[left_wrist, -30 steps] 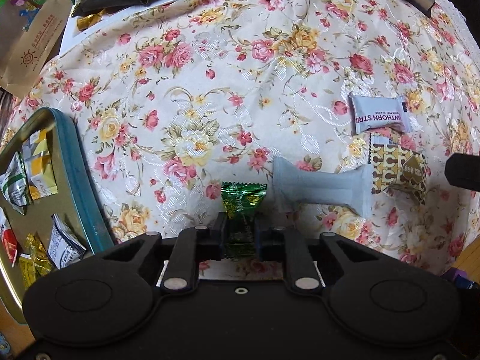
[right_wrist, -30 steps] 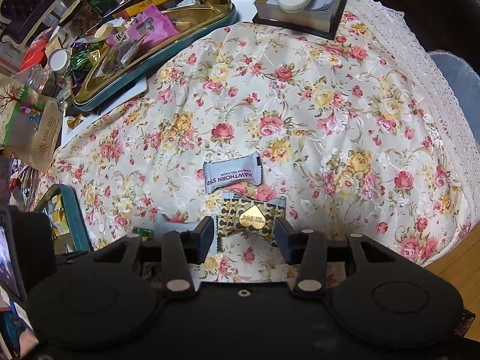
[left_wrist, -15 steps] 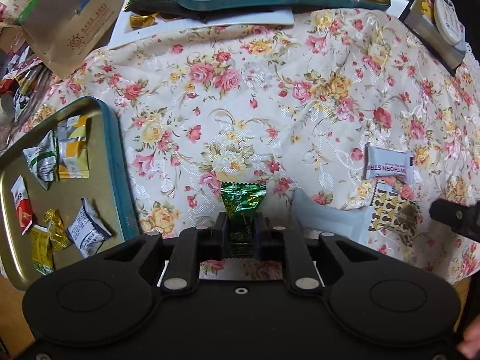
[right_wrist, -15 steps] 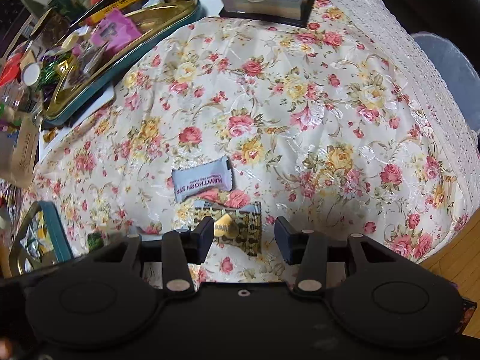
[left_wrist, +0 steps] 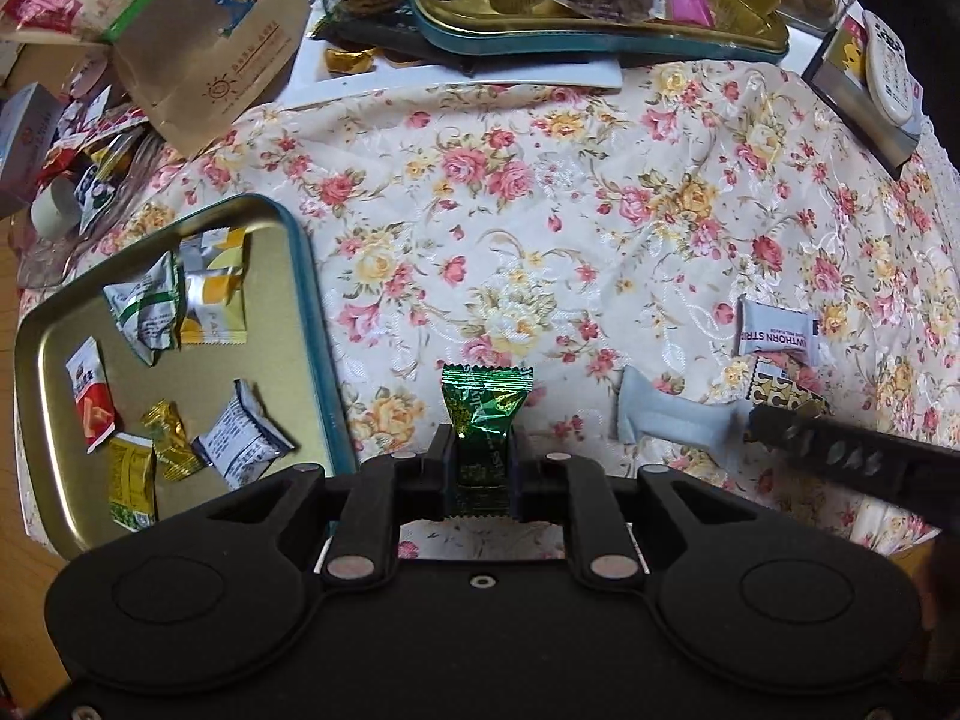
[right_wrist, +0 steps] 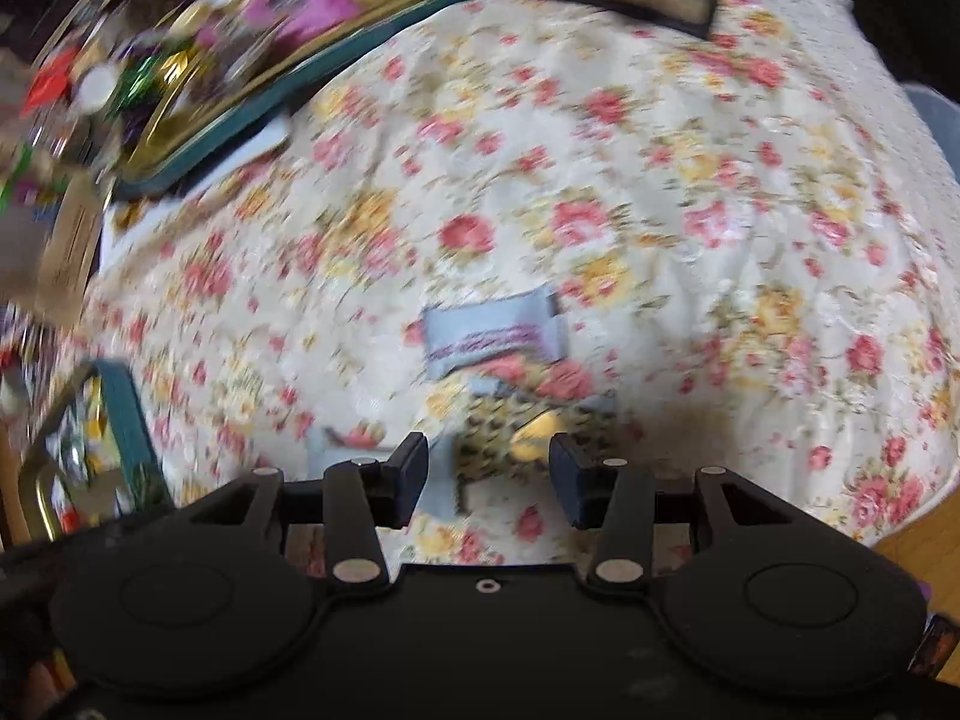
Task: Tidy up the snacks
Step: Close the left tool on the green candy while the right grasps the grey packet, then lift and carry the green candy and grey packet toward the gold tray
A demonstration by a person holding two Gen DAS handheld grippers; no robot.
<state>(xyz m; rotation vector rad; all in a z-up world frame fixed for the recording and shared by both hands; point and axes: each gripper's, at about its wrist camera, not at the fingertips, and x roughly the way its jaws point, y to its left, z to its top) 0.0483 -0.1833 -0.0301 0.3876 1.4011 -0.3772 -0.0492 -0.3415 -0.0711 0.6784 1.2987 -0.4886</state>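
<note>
Since a second ago my left gripper (left_wrist: 483,468) has risen off the floral tablecloth (left_wrist: 540,228), so more of the gold tray (left_wrist: 54,324) with its teal rim now shows at the left of its view, and my right gripper (right_wrist: 489,474) has dropped closer to the gold-and-black patterned snack (right_wrist: 528,426).

My left gripper is clamped on the green candy (left_wrist: 485,414). I see its pads pressing the wrapper's lower half, and the candy's long axis runs along the fingers, its free serrated end pointing away from the camera, over the cloth just right of the tray.

My right gripper is unclenched and holds nothing. Its view is blurred, but the patterned snack lies on the cloth in line with the gap between the fingers, long axis roughly crosswise to them. Whether the fingers touch it, I cannot tell.

Just beyond it lies the white hawthorn strip packet (right_wrist: 492,336), long axis also crosswise. A pale grey packet (left_wrist: 672,417) lies beside these two in the left view, pointing left to right.

Seven or so wrapped sweets (left_wrist: 210,294) lie loose in the gold tray.
</note>
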